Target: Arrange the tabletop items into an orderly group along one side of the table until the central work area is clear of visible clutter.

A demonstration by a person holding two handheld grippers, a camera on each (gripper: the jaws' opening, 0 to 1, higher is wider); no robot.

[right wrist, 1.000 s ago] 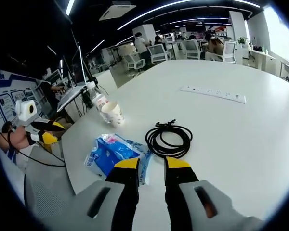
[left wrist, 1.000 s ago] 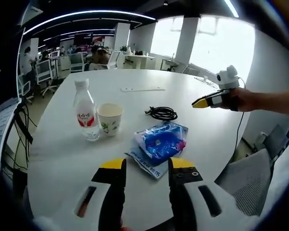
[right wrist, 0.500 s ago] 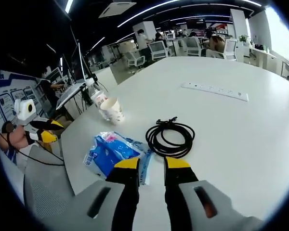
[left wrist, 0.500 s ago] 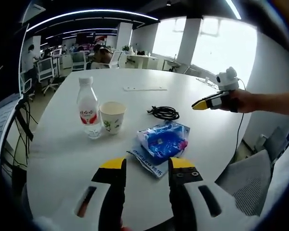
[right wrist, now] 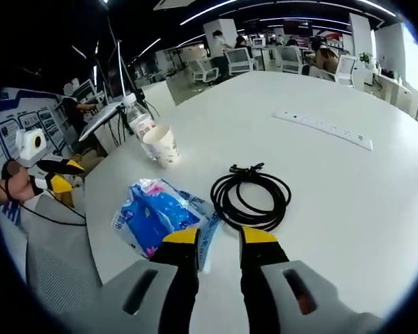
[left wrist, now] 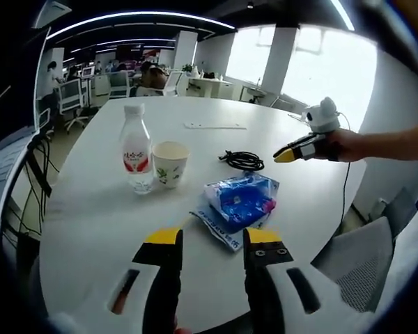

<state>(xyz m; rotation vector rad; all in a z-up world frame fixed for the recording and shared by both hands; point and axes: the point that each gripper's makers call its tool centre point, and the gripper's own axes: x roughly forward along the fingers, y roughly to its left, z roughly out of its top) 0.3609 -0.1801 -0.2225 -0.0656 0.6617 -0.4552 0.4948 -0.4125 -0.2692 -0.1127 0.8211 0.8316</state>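
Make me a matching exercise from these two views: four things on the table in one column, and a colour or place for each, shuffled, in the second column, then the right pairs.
Things:
1. water bottle
2. paper cup
3. coiled cable
4. tissue pack

Descriptions:
A. black, lying just ahead of the right claw
B. blue, lying flat just ahead of the left claw
C. clear, white cap, red label
D. open-topped, standing right beside the bottle

Pairs: 1-C, 2-D, 3-A, 4-B
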